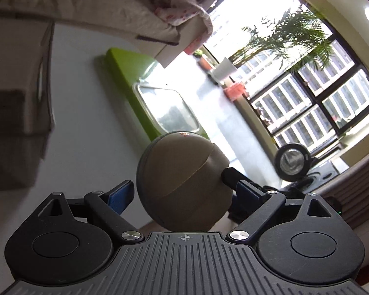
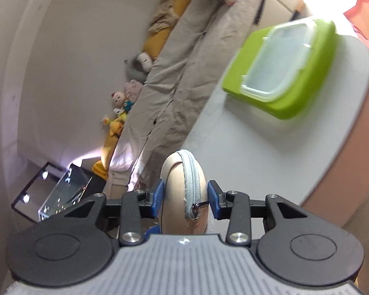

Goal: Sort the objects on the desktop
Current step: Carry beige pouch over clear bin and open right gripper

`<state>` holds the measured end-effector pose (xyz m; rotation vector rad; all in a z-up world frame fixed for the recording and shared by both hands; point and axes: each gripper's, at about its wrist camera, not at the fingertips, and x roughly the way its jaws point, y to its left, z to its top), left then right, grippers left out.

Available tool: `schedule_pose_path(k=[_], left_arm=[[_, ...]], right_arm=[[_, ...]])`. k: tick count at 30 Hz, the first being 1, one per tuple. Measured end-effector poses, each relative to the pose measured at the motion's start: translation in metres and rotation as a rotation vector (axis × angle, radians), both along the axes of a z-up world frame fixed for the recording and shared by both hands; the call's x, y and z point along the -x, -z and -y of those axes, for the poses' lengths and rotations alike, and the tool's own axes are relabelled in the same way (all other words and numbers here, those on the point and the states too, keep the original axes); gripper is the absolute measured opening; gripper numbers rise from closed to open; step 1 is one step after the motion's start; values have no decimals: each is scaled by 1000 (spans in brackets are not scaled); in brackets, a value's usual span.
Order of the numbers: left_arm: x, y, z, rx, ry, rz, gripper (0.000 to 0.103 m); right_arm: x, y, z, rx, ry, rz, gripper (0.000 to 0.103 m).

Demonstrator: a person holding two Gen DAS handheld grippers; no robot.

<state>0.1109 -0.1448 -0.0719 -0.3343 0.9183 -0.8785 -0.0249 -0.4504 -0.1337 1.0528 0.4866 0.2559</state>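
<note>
My left gripper point(image 1: 184, 191) is shut on a round tan zip pouch point(image 1: 182, 182), held up above the white table point(image 1: 86, 113). My right gripper point(image 2: 185, 198) is shut on the same kind of beige round pouch point(image 2: 182, 194), edge-on, with its grey zipper point(image 2: 190, 189) facing the camera. A green box with a clear lid point(image 2: 283, 68) sits on the white table point(image 2: 270, 152) ahead and to the right; it also shows in the left wrist view point(image 1: 157, 98) beyond the pouch. The other gripper's lens point(image 1: 291, 161) shows at right in the left wrist view.
A grey sofa point(image 2: 184, 78) with plush toys point(image 2: 120, 113) lies beyond the table's far edge. A large window with a potted plant point(image 1: 283, 46) is at right in the left wrist view. A dark glass cabinet point(image 2: 59, 191) stands at lower left.
</note>
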Motion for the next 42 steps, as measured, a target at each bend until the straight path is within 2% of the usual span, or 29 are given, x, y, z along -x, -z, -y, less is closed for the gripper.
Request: schedule_pose_path(k=[2, 6, 8, 11, 15, 20, 26, 31, 32, 33, 34, 37, 38, 40, 42], left_arm=[[-1, -32, -23, -81, -30, 104, 93], [-17, -77, -72, -212, -99, 246, 94], [-32, -80, -97, -247, -139, 258, 94], [-56, -75, -137, -284, -199, 245, 94], [-82, -69, -183, -308, -283, 215, 95], [-110, -37, -240, -234, -327, 59, 98], [-112, -11, -234, -254, -256, 14, 99], [-108, -10, -244, -192, -252, 1, 100], [-104, -13, -248, -179, -260, -5, 100], [-97, -17, -254, -169, -274, -12, 100], [-90, -22, -261, -159, -289, -18, 101], [-57, -34, -289, -111, -357, -48, 103], [-44, -36, -300, -89, -388, -57, 103], [-16, -35, -324, -57, -488, -79, 103], [11, -27, -343, -84, -616, -99, 103]], right_arm=[[-30, -34, -18, 47, -75, 25, 41], [-88, -86, -78, 143, -233, 71, 41], [-125, -102, -111, 198, -288, 52, 41], [-166, -109, -156, 233, -352, -36, 41], [-220, -105, -204, 288, -403, -176, 41], [-257, -73, -243, 407, -463, -355, 41], [-269, -34, -278, 613, -545, -555, 41], [-260, -20, -268, 625, -574, -656, 45], [-255, -26, -264, 614, -567, -640, 46], [-247, -38, -262, 616, -551, -603, 55], [-236, -54, -262, 645, -526, -535, 56], [-184, -116, -276, 829, -484, -246, 63], [-163, -135, -283, 889, -478, -145, 68], [-125, -160, -302, 948, -551, 21, 76], [-98, -169, -333, 955, -714, 107, 78]])
